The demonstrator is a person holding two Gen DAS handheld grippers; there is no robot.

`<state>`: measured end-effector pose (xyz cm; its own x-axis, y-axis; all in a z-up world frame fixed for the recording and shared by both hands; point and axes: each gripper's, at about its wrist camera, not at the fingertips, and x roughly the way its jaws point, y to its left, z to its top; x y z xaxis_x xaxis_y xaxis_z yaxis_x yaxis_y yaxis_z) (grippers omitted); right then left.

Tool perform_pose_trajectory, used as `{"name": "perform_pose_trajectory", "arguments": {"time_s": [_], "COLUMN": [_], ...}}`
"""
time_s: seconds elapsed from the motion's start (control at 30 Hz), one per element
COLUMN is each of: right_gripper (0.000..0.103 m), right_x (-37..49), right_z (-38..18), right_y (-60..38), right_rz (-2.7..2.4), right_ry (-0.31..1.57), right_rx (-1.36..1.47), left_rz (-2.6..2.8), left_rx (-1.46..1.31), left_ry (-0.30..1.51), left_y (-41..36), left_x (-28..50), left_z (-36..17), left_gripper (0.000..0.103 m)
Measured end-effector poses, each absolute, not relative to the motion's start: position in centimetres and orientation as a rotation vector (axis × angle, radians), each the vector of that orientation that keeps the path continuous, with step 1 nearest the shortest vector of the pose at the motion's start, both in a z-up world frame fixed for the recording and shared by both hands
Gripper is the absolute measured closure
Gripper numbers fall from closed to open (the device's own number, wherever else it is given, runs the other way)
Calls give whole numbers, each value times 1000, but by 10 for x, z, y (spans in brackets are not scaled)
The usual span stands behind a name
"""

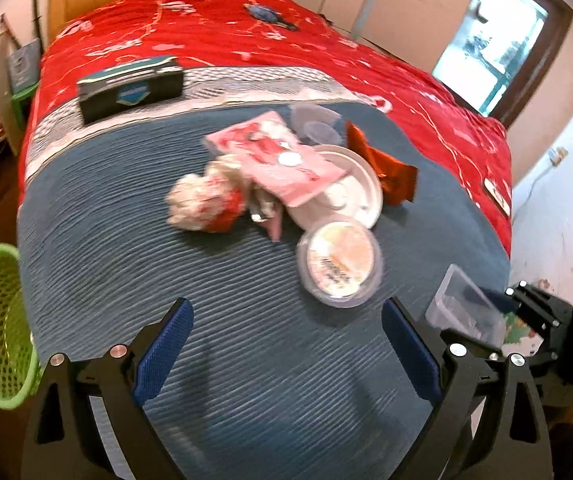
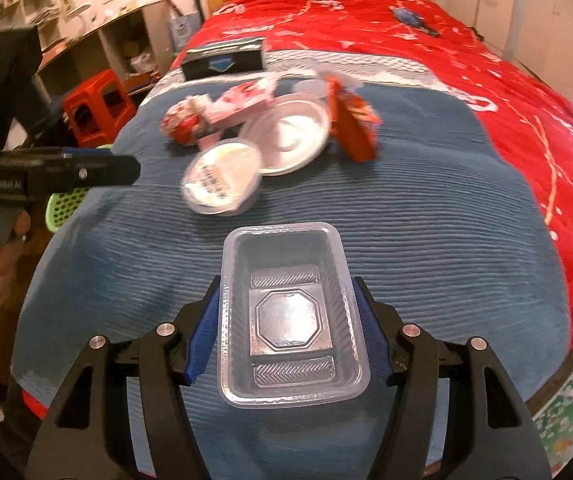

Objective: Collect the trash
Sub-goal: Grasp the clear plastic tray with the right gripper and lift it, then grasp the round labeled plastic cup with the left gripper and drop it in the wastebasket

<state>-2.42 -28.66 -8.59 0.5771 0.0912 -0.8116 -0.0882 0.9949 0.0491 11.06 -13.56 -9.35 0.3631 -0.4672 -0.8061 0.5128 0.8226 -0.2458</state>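
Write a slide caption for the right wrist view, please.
Right gripper clamps a clear tray above the blue blanket.

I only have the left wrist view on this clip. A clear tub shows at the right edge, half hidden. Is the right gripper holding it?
Observer: Yes, the right gripper has its pads against both long sides of the clear rectangular tub.
Operator: Anything in the tub?
Observer: It looks empty; its embossed base shows through.
Operator: And what is beside the bed on the left?
Observer: A red plastic stool stands there, in front of shelves.
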Motion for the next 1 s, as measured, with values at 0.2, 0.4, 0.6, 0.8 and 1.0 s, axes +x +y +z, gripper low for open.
{"name": "perform_pose_trajectory", "arguments": {"time_s": [0.2, 0.4, 0.6, 0.8, 1.0], "right_gripper": [41, 41, 41, 41, 41], "right_x": [-29, -31, -33, -34, -35], "right_z": [-84, -88, -92, -92, -86], "right_y": [-308, -317, -323, -325, -320], "right_rz": [57, 40, 26, 18, 20], "right_ry": [939, 942, 949, 946, 936], "right_rx": [48, 77, 98, 106, 100], "left_rz": [-668, -654, -642, -655, -662], "left_rx": [118, 205, 258, 235, 207], "left_ry": [1039, 1031, 1018, 1023, 986], "left_y": [-173, -203, -217, -214, -199], "left_x": [115, 121, 127, 129, 119], "left_z": [-104, -116, -127, -130, -118], "left_gripper": [11, 11, 20, 36, 37]}}
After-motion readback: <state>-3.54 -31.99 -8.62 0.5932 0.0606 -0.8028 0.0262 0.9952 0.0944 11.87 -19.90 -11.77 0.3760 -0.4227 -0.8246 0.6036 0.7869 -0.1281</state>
